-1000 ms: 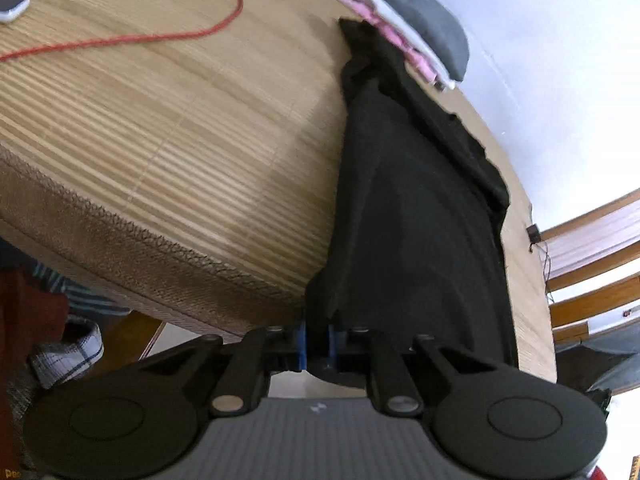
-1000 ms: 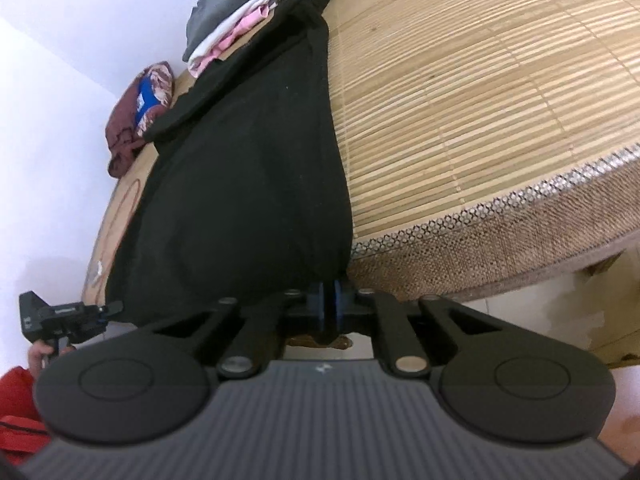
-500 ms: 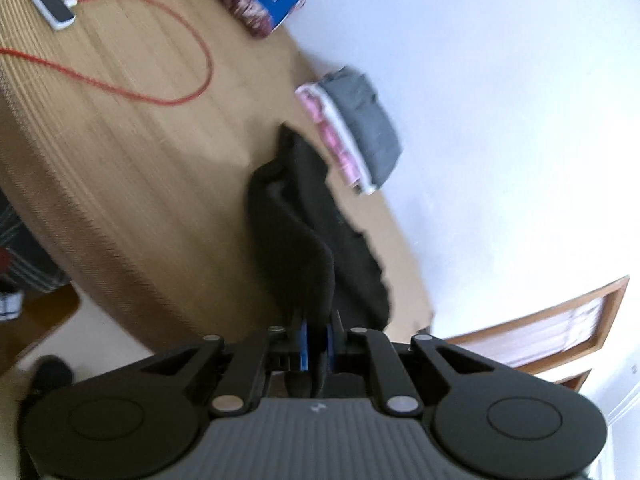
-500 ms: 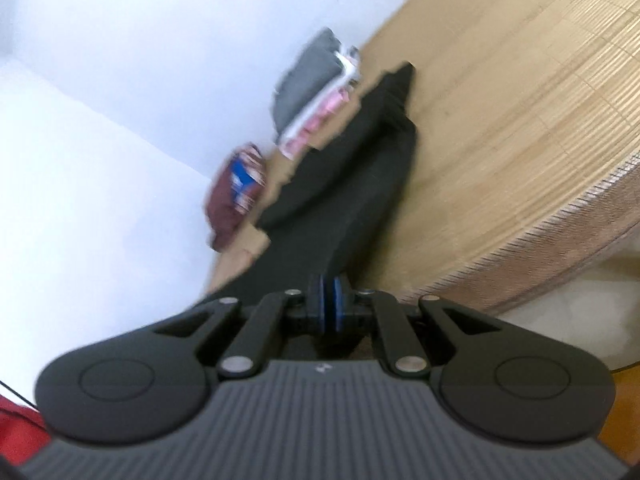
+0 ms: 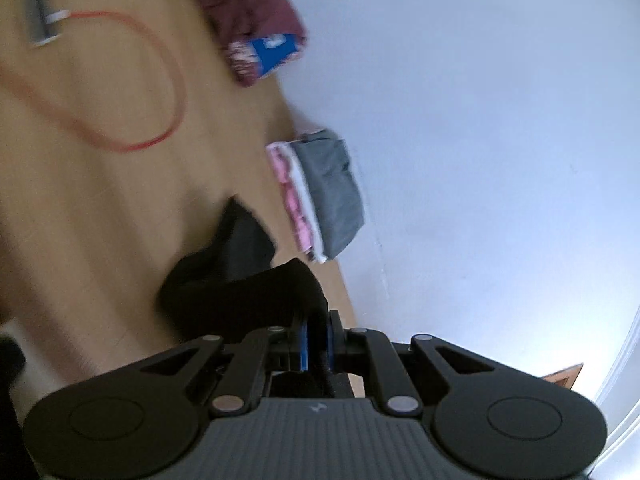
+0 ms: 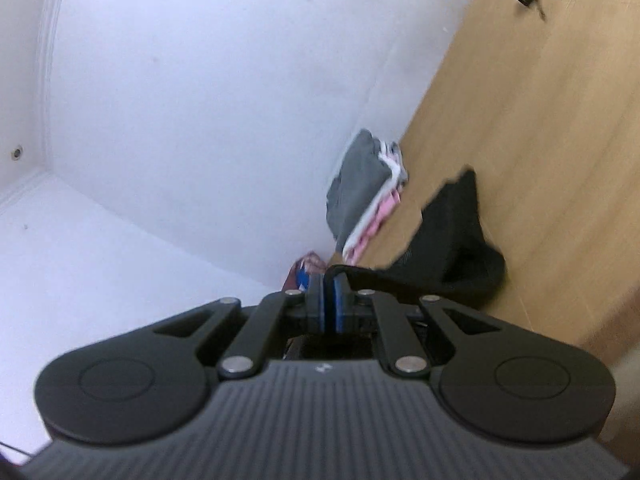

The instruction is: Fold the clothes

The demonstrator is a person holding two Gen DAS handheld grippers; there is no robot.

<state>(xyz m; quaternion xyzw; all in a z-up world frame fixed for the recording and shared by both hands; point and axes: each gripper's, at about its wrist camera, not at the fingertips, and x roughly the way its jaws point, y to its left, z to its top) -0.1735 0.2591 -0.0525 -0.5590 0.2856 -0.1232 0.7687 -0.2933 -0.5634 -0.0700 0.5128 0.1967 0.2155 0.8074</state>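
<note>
Your left gripper [image 5: 316, 330] is clamped on the black garment [image 5: 240, 280], which bunches on the bamboo mat [image 5: 100, 208]. Beyond it sits a folded stack [image 5: 320, 196], a maroon bundle [image 5: 256, 32] and a red cable [image 5: 160, 136].

White walls [image 6: 200, 100]; woven mat surface [image 5: 100, 200]; daylight.

Both views motion-blurred. Black cloth garment [image 5: 236, 280] smeared, its lower part hidden behind left gripper [image 5: 316, 336] body. Grey oblong device [image 5: 40, 16] on thin red cable [image 5: 120, 136]: type unreadable. Maroon crumpled clothes bundle [image 6: 306, 274] mostly hidden behind right gripper [image 6: 330, 304].
</note>
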